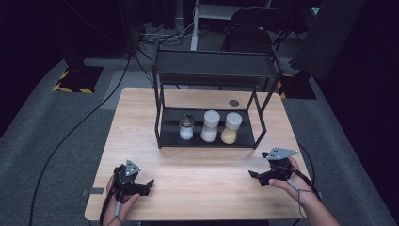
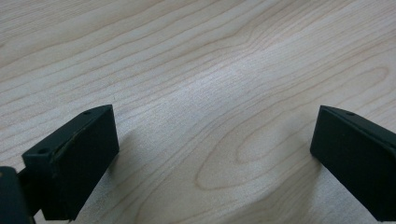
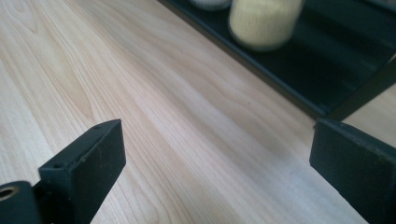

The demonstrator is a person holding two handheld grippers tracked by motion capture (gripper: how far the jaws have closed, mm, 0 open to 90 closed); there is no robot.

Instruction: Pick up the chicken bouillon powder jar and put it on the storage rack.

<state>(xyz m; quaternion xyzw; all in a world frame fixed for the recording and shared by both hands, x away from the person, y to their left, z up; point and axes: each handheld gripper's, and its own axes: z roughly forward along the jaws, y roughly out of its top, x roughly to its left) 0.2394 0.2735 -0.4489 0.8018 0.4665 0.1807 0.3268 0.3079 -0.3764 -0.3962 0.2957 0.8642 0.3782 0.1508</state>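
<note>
Three jars stood in a row on the lower tray of a black two-tier rack point(image 1: 160, 117) at the far middle of the table point(image 1: 197, 188): a clear glass jar point(image 1: 186, 127) with a white fill at the left, a white-lidded jar point(image 1: 210, 125) in the middle, and a jar of yellow grains point(image 1: 230, 128) at the right, each near its neighbour but not touching. Upper shelf of the rack: bare. None of the jars was held or touched, so the work looked either not begun or already closed off; which of the two could not be told from the layout. Left gripper point(image 1: 141, 187): low over the near left of the table, jaws wide apart, nothing but wood grain between them in the left gripper view point(image 2: 210, 172). Right gripper point(image 1: 256, 177): low over the near right of the table, jaws likewise wide and empty, pointed toward the rack's near right corner, with the yellow-grain jar point(image 3: 264, 21) ahead of it on the tray. Both grippers were well apart from the rack. Surface: pale wood-grain tabletop, one small dark disc point(image 1: 234, 103) behind the rack. Room: dim, grey carpet, black cables across the floor, yellow-and-black hazard tape point(image 1: 70, 87) at two stand bases, a folding chair point(image 1: 254, 28) beyond the table.
</note>
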